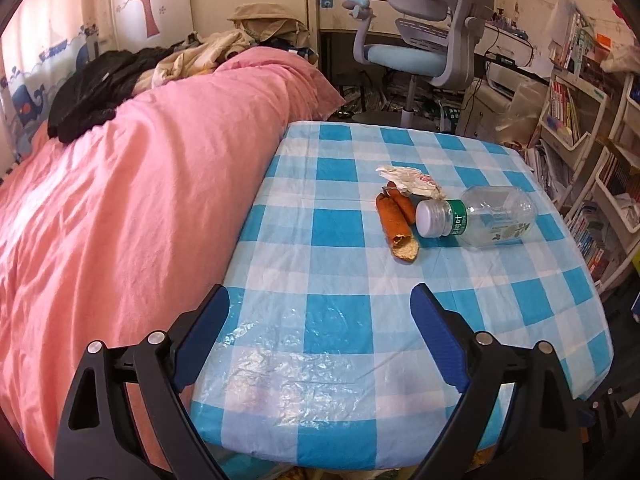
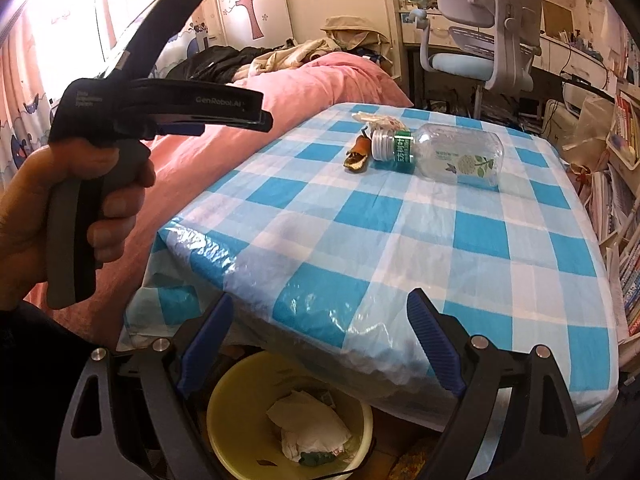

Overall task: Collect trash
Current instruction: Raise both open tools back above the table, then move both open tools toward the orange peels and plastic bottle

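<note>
"GenRobot.AI" on left gripper [image 2: 224, 122]

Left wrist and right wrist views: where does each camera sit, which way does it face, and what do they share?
Left wrist: on the left gripper, over the near table edge, facing down across the checked tablecloth beside the pink bed; only its open fingers show.
Right wrist: on the right gripper, further back, above the yellow bin; its open fingers show, plus the person's left hand holding the other gripper.
Shared: the plastic bottle, orange peel, crumpled wrapper and desk chair.
</note>
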